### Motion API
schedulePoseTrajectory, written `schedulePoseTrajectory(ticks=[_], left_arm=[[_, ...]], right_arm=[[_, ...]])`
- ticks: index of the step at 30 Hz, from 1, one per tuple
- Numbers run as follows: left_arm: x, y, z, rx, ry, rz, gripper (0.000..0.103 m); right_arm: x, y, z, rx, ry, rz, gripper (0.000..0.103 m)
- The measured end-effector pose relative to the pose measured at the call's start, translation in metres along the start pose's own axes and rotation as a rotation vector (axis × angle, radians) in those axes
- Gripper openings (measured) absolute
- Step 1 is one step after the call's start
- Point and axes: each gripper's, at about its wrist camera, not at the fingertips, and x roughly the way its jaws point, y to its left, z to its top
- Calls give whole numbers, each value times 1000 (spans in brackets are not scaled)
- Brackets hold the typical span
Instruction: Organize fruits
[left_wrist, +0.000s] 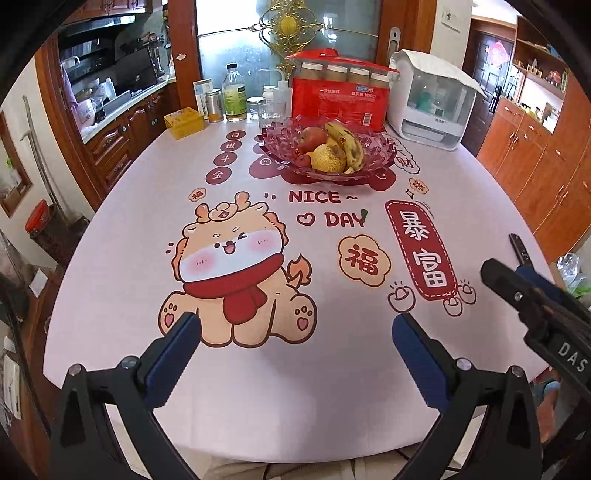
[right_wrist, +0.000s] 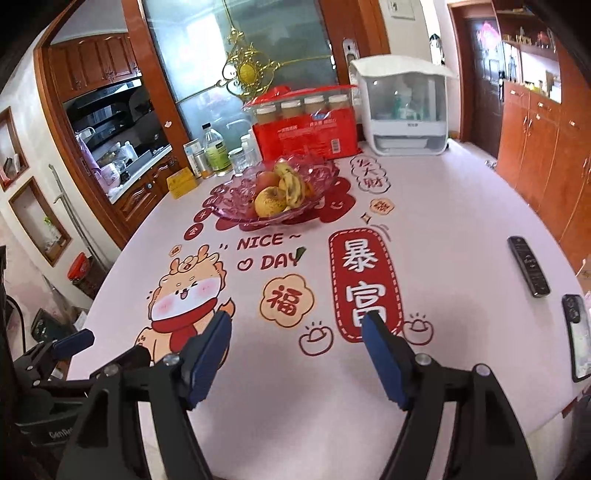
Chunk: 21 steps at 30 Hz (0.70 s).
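A: What is the biggest thing here?

B: The desk (left_wrist: 122, 295), under a pale cloth printed with a cartoon dragon and red characters. It fills most of both views.

A: And along its far edge?

B: A white box with a clear front (left_wrist: 428, 99) on the right, a red pack (left_wrist: 340, 101) with a row of jars on top beside it, then a bottle (left_wrist: 235, 94) and a yellow box (left_wrist: 184, 122) further left.

A: Where is the fruit?

B: All in the pink glass bowl (left_wrist: 280, 147), which stands toward the far side of the desk, just in front of the red pack. Spotted bananas (left_wrist: 347, 144) lie across the top, a yellow pear (left_wrist: 327, 157) sits in front, and a red apple (left_wrist: 312, 138) is behind it. A small red fruit is tucked at the pear's left; I cannot tell what kind.

A: The grippers?

B: Both hover over the near edge, well apart from the bowl. The left gripper (left_wrist: 295, 332) has its blue pads wide apart with only cloth between them. The right gripper (right_wrist: 297, 328) also stands apart, holding nothing.

A: Anything smaller?

B: A dark remote (right_wrist: 528, 266) and a phone (right_wrist: 578, 332) lie near the right edge of the desk.
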Motion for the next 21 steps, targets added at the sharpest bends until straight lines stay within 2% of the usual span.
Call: schedulePoseTrajectory(ticks=[9, 15, 21], left_arm=[[2, 1, 2, -11, -20, 52, 103], [2, 9, 6, -35, -44, 63, 103], [7, 9, 7, -26, -49, 61, 103]], right_arm=[[4, 8, -7, -40, 9, -35, 75], [10, 18, -10, -75, 29, -50, 75], [10, 22, -8, -76, 10, -53, 75]])
